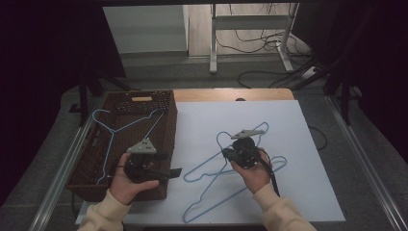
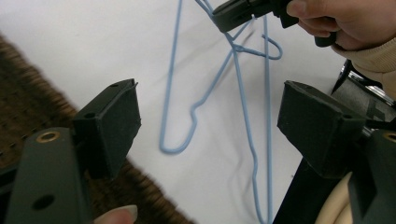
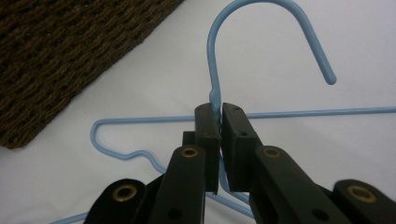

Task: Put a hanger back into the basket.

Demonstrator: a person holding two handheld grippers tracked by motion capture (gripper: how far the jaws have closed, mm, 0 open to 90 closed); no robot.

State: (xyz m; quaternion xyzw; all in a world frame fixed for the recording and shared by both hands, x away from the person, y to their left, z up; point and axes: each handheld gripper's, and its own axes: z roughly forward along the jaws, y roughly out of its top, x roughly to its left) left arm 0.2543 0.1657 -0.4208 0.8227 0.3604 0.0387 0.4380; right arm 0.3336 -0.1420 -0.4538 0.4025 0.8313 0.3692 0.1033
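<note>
Now my right gripper [image 3: 219, 121] clamps the blue hanger [image 3: 215, 56] at its neck, my left gripper [image 2: 208, 121] is wide open near the basket [image 1: 163, 110]

The blue hanger [image 3: 261, 28] has its neck hidden between the closed jaws; its long wire is cut off by the right gripper view's edge; in the left gripper view the wires [image 2: 247, 140] run off the bottom edge.

High view: fixed above my side of table [image 1: 308, 144], looking forward and down, whole surface in frame, far off. Left gripper view: rides my left gripper [image 2: 208, 126], close, facing across white surface from basket [image 2: 18, 116] edge. Right gripper view: very near blue hanger [image 3: 261, 28]. All three share hanger, basket edge.
</note>
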